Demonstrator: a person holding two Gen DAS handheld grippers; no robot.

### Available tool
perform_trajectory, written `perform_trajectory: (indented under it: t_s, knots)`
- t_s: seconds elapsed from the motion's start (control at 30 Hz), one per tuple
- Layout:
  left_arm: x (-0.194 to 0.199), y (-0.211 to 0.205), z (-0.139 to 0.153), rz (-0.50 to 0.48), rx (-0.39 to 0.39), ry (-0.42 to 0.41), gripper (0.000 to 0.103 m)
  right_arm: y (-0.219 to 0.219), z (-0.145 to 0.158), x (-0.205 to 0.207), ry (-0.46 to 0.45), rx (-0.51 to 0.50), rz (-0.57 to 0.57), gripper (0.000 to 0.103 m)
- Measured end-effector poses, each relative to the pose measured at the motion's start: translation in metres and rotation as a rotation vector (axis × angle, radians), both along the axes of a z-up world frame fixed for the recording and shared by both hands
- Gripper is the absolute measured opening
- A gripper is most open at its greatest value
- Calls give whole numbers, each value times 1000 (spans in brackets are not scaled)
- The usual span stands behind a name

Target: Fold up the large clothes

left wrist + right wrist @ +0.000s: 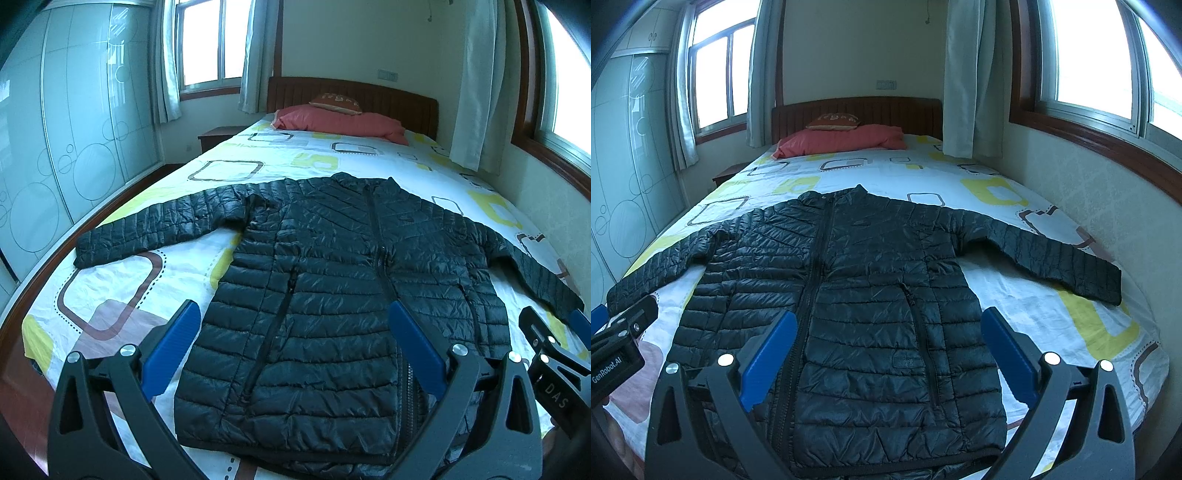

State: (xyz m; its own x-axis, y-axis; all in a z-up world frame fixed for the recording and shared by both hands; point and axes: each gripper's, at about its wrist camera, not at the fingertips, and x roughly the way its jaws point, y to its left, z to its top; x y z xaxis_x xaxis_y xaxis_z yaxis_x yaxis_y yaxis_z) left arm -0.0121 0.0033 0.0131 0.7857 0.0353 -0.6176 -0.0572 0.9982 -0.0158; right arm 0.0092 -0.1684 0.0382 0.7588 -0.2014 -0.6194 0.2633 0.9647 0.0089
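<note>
A black quilted puffer jacket (332, 266) (864, 280) lies flat and face up on the bed, zipped, both sleeves spread out to the sides, collar towards the headboard. My left gripper (295, 317) hovers open above the jacket's lower left half, its blue fingers (173, 347) wide apart with nothing between them. My right gripper (888, 325) hovers open above the lower right half, blue fingers (1008, 354) equally wide. Each gripper shows at the edge of the other's view: the right gripper (554, 354) beside the hem, the left gripper (620, 339) near the left cuff.
The bed (229, 173) has a white sheet with yellow and brown squares. A red pillow (340, 122) and brown cushion (336, 101) lie by the wooden headboard (857, 110). A wardrobe (66, 129) stands left, a windowed wall (1089, 166) runs along the right.
</note>
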Motion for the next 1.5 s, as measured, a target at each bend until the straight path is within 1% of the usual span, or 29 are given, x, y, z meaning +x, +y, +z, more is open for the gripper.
perform_trajectory:
  t_s: [0.9,1.03,1.1,1.2,1.27,1.33,1.4,1.43,1.47,1.5]
  knots:
    - [-1,2,-2,5,-3,2,101,1,-1,-1,0,-2,2,99]
    - [0,3,-5,6,-11,14,101,2,-2,2,10,-2,7,99]
    - [6,6,-12,10,-28,36,101,0,-5,5,18,0,5,99]
    - [20,13,-23,19,-71,91,101,-6,-15,13,32,13,-2,99]
    - [33,21,-34,39,-108,146,101,-12,-20,17,42,30,-8,99]
    - [49,32,-48,52,-167,205,101,-23,-26,23,51,58,-16,99]
    - [62,43,-60,74,-199,255,101,-35,-32,29,58,88,-28,99]
    - [67,48,-65,88,-206,263,97,-44,-35,32,58,109,-37,99]
    - [72,56,-70,114,-206,270,86,-53,-37,35,56,133,-50,99]
    - [77,62,-75,138,-205,277,80,-64,-41,38,55,154,-72,97]
